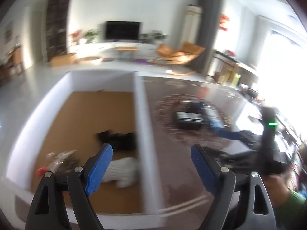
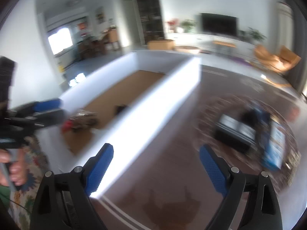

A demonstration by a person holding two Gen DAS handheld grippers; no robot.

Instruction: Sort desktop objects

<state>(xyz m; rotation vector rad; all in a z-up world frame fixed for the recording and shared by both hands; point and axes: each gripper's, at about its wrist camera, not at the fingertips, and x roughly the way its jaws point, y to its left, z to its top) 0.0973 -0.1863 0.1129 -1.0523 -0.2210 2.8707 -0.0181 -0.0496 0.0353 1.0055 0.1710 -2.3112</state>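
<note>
Both grippers, left gripper (image 1: 151,158) and right gripper (image 2: 156,159), have empty, wide jaws; heavy blur risks clipping the white cork-floored box (image 1: 141,115) wall.

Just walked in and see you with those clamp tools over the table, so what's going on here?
A person is sorting desk items with a handheld gripper in each hand. The left gripper and right gripper are both open, with nothing between the blue pads. A white-walled box with a brown floor already holds a black item, a white item and a small red-and-clear piece. Dark boxes and a blue-and-white packet wait on the round woven mat.
</note>
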